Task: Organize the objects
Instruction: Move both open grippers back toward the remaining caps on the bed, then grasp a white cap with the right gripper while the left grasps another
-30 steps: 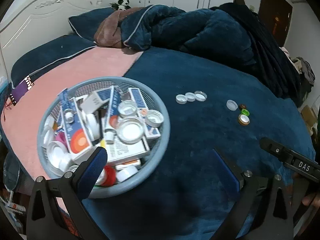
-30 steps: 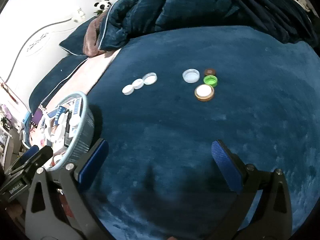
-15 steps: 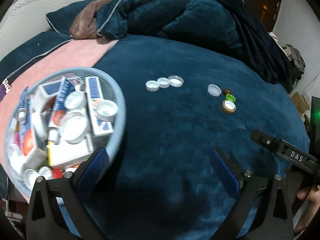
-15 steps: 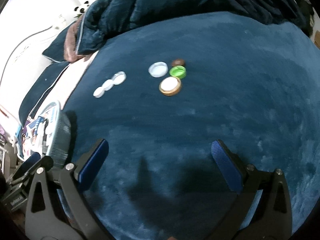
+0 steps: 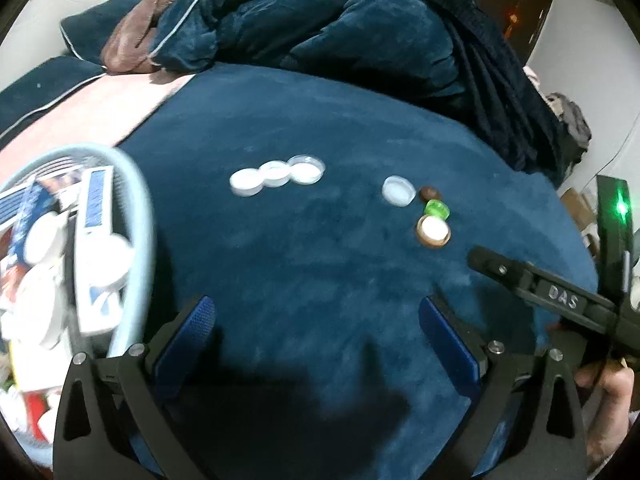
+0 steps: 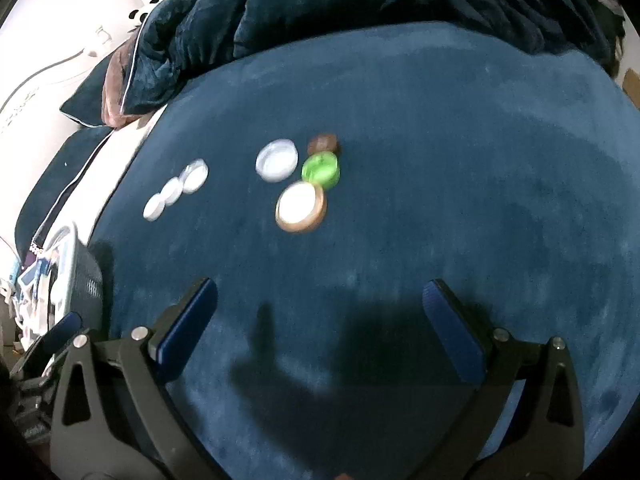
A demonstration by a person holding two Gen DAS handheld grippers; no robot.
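Both my left tongs [image 5: 316, 332] and right tongs [image 6: 320, 312] hang spread apart and empty over the near part of the bed [image 6: 460, 160]. Seven loose caps lie mid-bed: three white caps [image 5: 276, 174] touching in a row, and a mixed cluster [image 6: 304, 176] just beside. The crowded basket [image 5: 138, 216] sits at the left edge. I judge I'm between picks; next I must lower onto one cap.
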